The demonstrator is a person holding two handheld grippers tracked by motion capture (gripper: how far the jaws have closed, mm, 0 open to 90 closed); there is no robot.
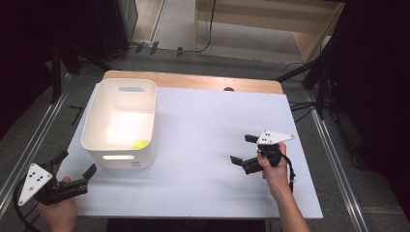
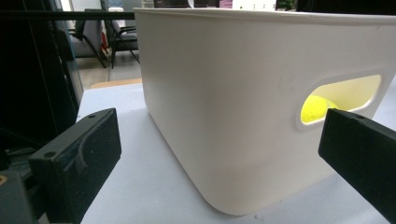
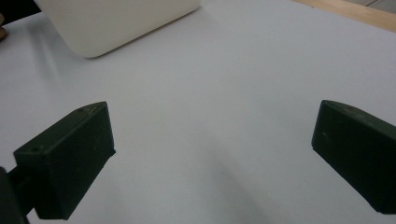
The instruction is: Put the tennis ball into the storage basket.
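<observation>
A white plastic bin (image 1: 121, 104) stands on the left part of the white table (image 1: 208, 121), with a small yellow ball (image 1: 140, 144) lying in its near right corner. My left gripper (image 1: 75, 164) is open at the table's near left corner, just short of the bin, with nothing between its jaws. In the left gripper view the bin's wall (image 2: 224, 93) is close ahead, and the yellow ball (image 2: 316, 108) shows through the handle slot. My right gripper (image 1: 242, 149) is open and empty over the right side of the table, its jaws toward the bin (image 3: 116, 23).
A wooden strip (image 1: 203, 81) runs along the table's far edge. Metal rails (image 1: 29, 140) flank the table on both sides. Bare white surface (image 3: 210, 93) lies between the bin and the right gripper.
</observation>
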